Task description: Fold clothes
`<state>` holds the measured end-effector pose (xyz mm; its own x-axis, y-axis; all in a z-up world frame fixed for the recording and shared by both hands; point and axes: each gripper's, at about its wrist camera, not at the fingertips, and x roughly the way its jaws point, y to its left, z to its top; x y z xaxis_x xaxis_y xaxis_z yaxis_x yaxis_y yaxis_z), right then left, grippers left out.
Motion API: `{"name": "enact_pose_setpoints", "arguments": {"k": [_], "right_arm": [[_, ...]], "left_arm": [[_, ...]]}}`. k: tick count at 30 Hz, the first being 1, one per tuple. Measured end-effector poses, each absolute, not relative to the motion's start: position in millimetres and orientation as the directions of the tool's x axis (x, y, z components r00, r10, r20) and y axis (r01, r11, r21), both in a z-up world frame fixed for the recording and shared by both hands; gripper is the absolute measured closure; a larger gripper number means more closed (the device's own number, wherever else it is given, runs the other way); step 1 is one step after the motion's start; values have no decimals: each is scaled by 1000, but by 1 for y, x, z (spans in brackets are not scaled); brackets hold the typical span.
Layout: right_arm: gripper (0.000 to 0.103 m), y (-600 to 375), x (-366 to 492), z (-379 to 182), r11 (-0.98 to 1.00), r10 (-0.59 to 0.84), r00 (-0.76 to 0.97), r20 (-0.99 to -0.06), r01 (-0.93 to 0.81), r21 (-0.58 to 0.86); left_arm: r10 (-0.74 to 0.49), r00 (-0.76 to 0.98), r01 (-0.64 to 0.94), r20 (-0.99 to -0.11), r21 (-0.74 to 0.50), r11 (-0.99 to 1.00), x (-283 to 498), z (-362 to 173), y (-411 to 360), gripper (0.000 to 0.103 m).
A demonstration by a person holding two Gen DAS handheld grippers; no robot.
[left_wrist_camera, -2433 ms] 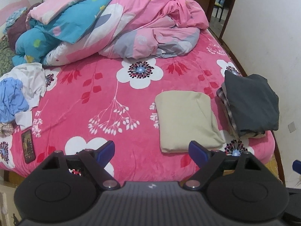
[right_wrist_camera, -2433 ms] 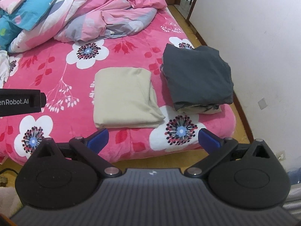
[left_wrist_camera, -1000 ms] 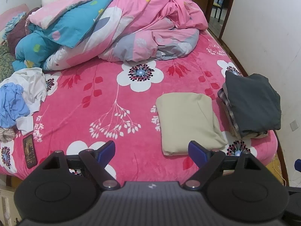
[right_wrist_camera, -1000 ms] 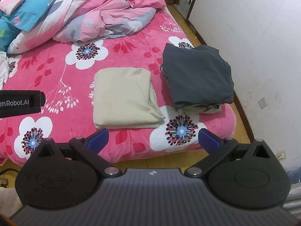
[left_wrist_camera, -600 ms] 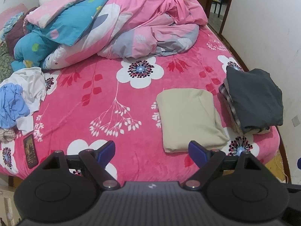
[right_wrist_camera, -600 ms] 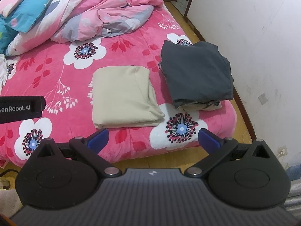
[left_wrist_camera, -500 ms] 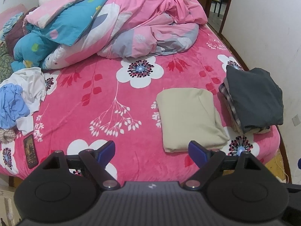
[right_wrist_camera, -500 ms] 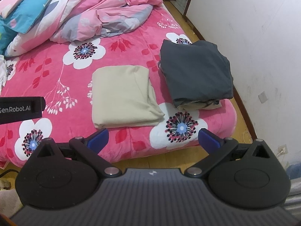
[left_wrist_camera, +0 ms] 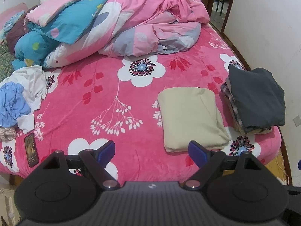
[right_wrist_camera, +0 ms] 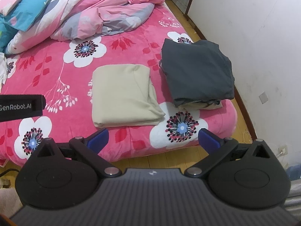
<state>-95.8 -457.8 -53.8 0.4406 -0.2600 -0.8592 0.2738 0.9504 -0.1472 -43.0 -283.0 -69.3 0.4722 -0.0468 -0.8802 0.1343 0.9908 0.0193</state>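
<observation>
A folded beige garment [left_wrist_camera: 190,116] [right_wrist_camera: 122,96] lies flat on the pink flowered bed [left_wrist_camera: 116,101] near its front edge. To its right sits a stack of folded clothes with a dark grey one on top [left_wrist_camera: 257,98] [right_wrist_camera: 197,71]. A heap of unfolded clothes, white and light blue [left_wrist_camera: 17,96], lies at the bed's left edge. My left gripper [left_wrist_camera: 151,149] is open and empty, held above the front edge of the bed. My right gripper [right_wrist_camera: 152,138] is open and empty, just off the bed's front edge. The left gripper's side [right_wrist_camera: 20,105] shows in the right wrist view.
A crumpled pink, blue and grey duvet [left_wrist_camera: 116,24] [right_wrist_camera: 90,11] fills the far half of the bed. A phone [left_wrist_camera: 31,149] lies at the front left of the bed. A white wall [right_wrist_camera: 263,47] runs along the right, with wood floor [right_wrist_camera: 165,156] below.
Both grippers have drifted slightly; the views shifted a little. The clothes have not moved and both grippers stay open.
</observation>
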Motion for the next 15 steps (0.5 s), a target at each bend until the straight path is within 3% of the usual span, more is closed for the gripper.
{"name": "enact_pose_setpoints", "arguments": {"k": [15], "right_arm": [[1, -456, -94, -54, 951, -260, 440, -859, 270, -150]], "left_arm": [[-43, 467, 131, -883, 20, 991, -42, -69, -282, 17]]}}
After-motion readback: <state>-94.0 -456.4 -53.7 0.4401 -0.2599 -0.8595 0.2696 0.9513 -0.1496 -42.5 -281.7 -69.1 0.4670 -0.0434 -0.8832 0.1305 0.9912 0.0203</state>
